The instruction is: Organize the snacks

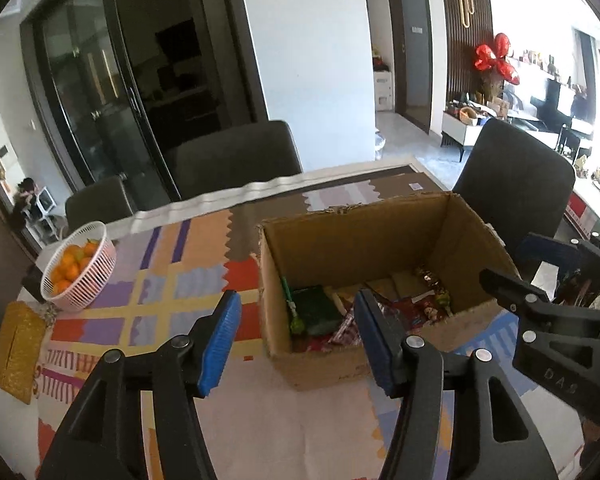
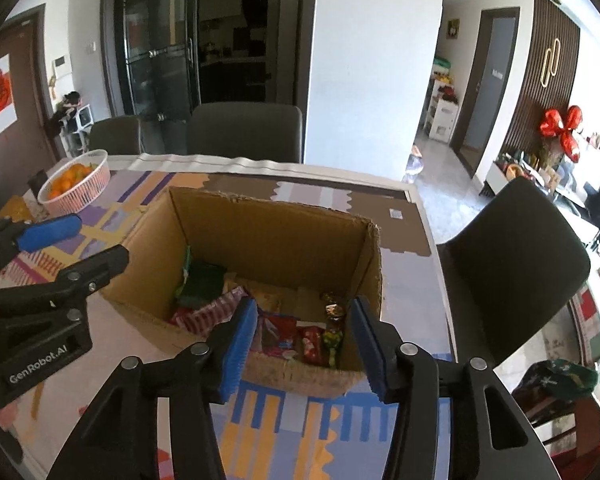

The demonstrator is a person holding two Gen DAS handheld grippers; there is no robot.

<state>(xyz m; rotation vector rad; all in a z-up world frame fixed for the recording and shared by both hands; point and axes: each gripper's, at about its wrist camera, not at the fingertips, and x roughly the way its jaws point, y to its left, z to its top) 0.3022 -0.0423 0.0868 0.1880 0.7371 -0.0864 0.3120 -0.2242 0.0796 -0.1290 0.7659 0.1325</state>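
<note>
Snacks sit loose in the bottom of the open cardboard box on the tabletop, just ahead of and below both claws. Starting left: the left claw hangs released, nothing between its blue pads, its right finger over the box's near-left corner. Ahead of it lies a dark green pack, flat and probably fairly stiff, best pinched across its narrow sides. Moving right, the right claw is spread too, empty, straddling the near wall with red wrappers and foil sweets just beyond. Those look light, crinkly and slippery, so I'd grab a wrapper by its body, not its twisted end. The box walls are tall, so reaching in means going steeply down.
</note>
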